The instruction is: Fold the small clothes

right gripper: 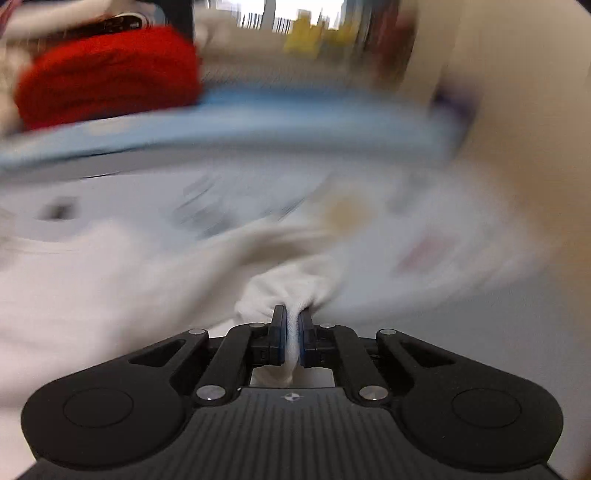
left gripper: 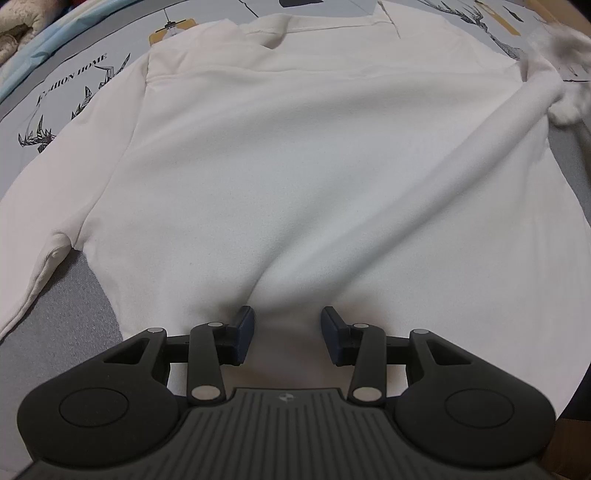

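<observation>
A white long-sleeved top [left gripper: 295,166] lies spread flat on a printed grey sheet, its hem nearest me. My left gripper [left gripper: 288,325] points down at the hem with its jaws apart. Its blue pads [left gripper: 245,326] rest on the cloth, and a soft ridge of fabric rises between them, not pinched. One sleeve [left gripper: 44,229] lies along the left side. The other sleeve [left gripper: 524,110] stretches toward the upper right, where its end is blurred. In the right wrist view, my right gripper [right gripper: 291,325] is shut on a bunched white sleeve end [right gripper: 284,291], and the rest of that view is smeared by motion.
The sheet [left gripper: 74,96] carries black deer drawings and lettering. A red folded cloth [right gripper: 107,74] sits on a light blue band [right gripper: 258,122] at the far side. Cream fluffy fabric [left gripper: 18,33] lies at the top left corner.
</observation>
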Demonstrator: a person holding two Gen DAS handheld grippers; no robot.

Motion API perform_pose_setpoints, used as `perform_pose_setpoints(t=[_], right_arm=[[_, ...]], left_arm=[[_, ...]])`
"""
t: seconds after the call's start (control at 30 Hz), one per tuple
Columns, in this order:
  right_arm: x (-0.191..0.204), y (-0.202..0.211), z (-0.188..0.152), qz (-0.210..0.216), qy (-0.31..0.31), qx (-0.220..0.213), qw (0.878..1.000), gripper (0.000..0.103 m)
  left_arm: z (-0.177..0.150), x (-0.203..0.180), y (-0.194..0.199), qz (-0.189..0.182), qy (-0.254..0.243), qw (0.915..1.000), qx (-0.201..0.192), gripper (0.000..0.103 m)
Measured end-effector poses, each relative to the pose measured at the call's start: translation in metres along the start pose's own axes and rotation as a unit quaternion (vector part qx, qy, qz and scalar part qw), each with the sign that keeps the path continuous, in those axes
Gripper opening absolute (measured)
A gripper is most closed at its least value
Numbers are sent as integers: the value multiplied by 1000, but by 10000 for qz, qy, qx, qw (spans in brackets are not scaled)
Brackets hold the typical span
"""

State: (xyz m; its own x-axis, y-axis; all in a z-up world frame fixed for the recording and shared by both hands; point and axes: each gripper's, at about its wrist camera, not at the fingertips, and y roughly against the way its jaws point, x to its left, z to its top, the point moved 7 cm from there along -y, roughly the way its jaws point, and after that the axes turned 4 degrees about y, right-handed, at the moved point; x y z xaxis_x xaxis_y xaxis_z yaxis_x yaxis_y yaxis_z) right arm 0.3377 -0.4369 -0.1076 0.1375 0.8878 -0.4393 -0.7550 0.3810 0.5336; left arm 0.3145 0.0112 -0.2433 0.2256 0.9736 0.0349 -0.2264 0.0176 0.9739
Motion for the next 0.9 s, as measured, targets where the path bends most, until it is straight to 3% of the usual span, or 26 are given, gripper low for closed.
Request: perform_pose_setpoints(t=[0.07, 0.17, 0.27, 0.33, 0.4, 0.47, 0.5, 0.57, 0.6, 0.7, 0.77, 0.83, 0.87, 0.9], right_arm=[[-22, -17, -20, -825, 442, 358, 9950, 9], [-47, -42, -58, -959, 194, 1128, 9888, 13], [-83, -41, -70, -1434, -60, 1112, 9834, 13], [-113, -38, -81, -1380, -814, 1222, 9795, 15], [-142, -35, -100, -1394, -1670, 1408, 9658, 15], [-151, -27, -110, -818, -2527, 1098, 9578, 19], [-151, -28, -112, -206, -3152, 949, 9440, 19], [-147, -36, -117, 1134, -4365, 832, 8886, 22], [-141, -43, -121, 1570, -4758, 893, 8608, 27], [-133, -63, -133, 1682, -5052, 1197, 8379, 45], [-132, -80, -139, 1737, -5369, 1346, 8145, 47], [-134, -93, -145, 1806, -5860, 1378, 7778, 47], [-136, -100, -146, 1802, -6013, 1369, 7663, 47], [-136, -110, -141, 1768, -6038, 1397, 7647, 46]], left_arm=[[1, 0, 0, -8, 3, 10000, 11, 46], [1, 0, 0, 6, -9, 10000, 10, 46], [1, 0, 0, -19, 4, 10000, -3, 46], [0, 1, 0, -44, 13, 10000, -10, 46], [0, 1, 1, -47, 6, 10000, -6, 46], [0, 0, 0, -35, -9, 10000, 4, 46], [0, -1, 0, -26, -10, 10000, 9, 46], [1, -2, 0, -2, -12, 10000, 12, 46], [1, -2, 0, 13, -21, 10000, 9, 47], [1, -3, 0, -2, -13, 10000, 13, 47], [0, -2, -1, -37, 5, 10000, 16, 47], [1, -2, -1, -52, 3, 10000, 19, 47], [1, -2, 0, -53, 6, 10000, 26, 47], [1, -2, -1, -51, 2, 10000, 36, 47]])
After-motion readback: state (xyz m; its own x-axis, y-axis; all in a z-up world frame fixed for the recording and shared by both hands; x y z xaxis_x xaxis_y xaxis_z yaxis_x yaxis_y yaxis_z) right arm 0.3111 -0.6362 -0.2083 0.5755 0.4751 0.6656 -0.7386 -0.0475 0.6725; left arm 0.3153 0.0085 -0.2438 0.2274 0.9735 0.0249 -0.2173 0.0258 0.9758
